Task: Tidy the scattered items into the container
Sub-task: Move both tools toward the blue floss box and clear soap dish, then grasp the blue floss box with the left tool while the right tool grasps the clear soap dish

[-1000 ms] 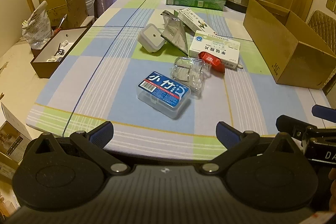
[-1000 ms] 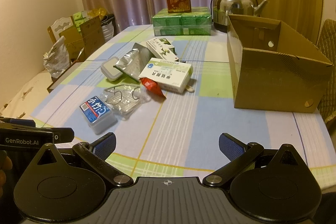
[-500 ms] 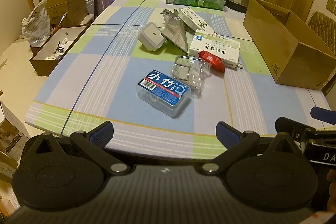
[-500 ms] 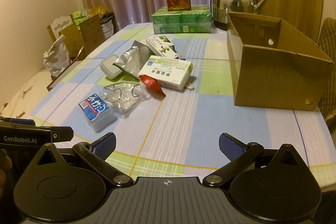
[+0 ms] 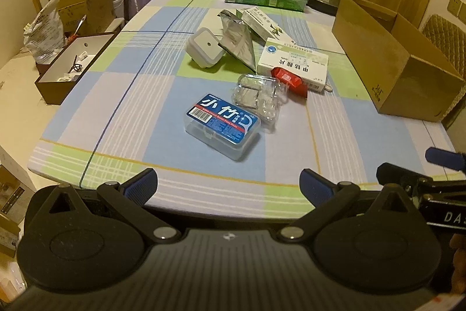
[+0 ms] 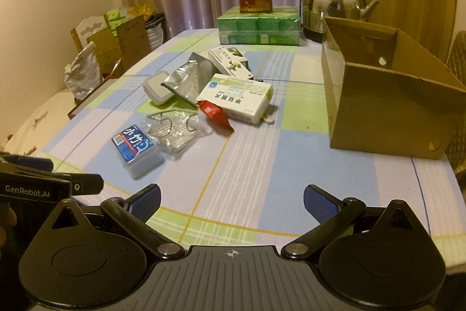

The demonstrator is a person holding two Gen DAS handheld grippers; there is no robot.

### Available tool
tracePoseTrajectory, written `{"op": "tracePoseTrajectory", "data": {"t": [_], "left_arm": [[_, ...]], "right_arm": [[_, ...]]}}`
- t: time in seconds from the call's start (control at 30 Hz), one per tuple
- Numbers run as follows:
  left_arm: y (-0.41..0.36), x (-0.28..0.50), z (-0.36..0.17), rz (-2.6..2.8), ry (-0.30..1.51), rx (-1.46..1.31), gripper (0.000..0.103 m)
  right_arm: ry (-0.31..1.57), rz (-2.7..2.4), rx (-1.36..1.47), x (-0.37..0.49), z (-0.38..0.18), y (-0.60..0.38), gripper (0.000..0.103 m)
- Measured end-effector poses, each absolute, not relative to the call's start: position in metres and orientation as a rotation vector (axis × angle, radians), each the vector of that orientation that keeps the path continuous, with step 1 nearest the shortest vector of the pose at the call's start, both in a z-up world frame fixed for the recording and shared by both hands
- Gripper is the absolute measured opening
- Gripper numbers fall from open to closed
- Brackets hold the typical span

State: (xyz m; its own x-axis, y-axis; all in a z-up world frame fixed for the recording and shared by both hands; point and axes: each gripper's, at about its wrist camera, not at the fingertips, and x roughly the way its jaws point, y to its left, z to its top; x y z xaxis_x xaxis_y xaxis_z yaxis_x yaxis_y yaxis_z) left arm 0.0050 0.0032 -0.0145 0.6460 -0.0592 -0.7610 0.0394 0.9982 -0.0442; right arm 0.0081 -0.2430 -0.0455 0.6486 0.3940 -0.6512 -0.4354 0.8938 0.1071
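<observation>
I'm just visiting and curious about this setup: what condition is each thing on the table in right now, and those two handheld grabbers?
Left gripper: fingers spread, empty.
Right gripper: fingers spread, empty.
Cardboard box: upright, open-topped, nothing visible inside.
Floss pick case: lid closed, lying flat.
Clear plastic pack: lying flat, crumpled.
Red sachet: against the white medicine box.
White medicine box: closed, flat.
Silver foil pouch: torn open, propped up.

Both fisheye cameras sit just behind their grippers at the near edge of the checked blue-and-green tablecloth [image 5: 145, 95], facing along the table toward the curtains. The left gripper [image 5: 228, 184] view has the clear blue-labelled plastic box [image 5: 222, 126] straight ahead; the right gripper [image 6: 231, 200] view sees it [image 6: 137, 149] ahead-left. Both share the open brown cardboard box [image 6: 387, 107], ahead-right.
</observation>
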Motion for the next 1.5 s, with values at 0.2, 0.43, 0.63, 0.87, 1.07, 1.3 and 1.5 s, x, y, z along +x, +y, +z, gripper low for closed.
{"op": "tracePoseTrajectory", "data": {"t": [0.2,0.43,0.63,0.87,1.07,1.3,1.5], "left_arm": [[0.014,0.014,-0.017,-0.114,0.844,0.028,0.102],[0.022,0.036,-0.017,-0.205,0.828,0.123,0.102],[0.023,0.062,-0.027,-0.295,0.858,0.244,0.102],[0.024,0.102,-0.041,-0.429,0.906,0.335,0.102],[0.021,0.127,-0.061,-0.493,0.945,0.376,0.102],[0.017,0.146,-0.075,-0.546,0.994,0.397,0.102],[0.015,0.155,-0.082,-0.551,1.04,0.372,0.092]], "right_arm": [[0.731,0.504,-0.07,0.017,-0.048,-0.242,0.101],[0.737,0.555,-0.089,0.032,-0.05,-0.231,0.101],[0.754,0.579,-0.121,0.048,-0.058,-0.22,0.101],[0.767,0.612,-0.155,0.067,-0.066,-0.204,0.101],[0.77,0.633,-0.186,0.081,-0.074,-0.193,0.101],[0.774,0.653,-0.192,0.099,-0.08,-0.185,0.101],[0.758,0.693,-0.209,0.11,-0.079,-0.174,0.101]]}}
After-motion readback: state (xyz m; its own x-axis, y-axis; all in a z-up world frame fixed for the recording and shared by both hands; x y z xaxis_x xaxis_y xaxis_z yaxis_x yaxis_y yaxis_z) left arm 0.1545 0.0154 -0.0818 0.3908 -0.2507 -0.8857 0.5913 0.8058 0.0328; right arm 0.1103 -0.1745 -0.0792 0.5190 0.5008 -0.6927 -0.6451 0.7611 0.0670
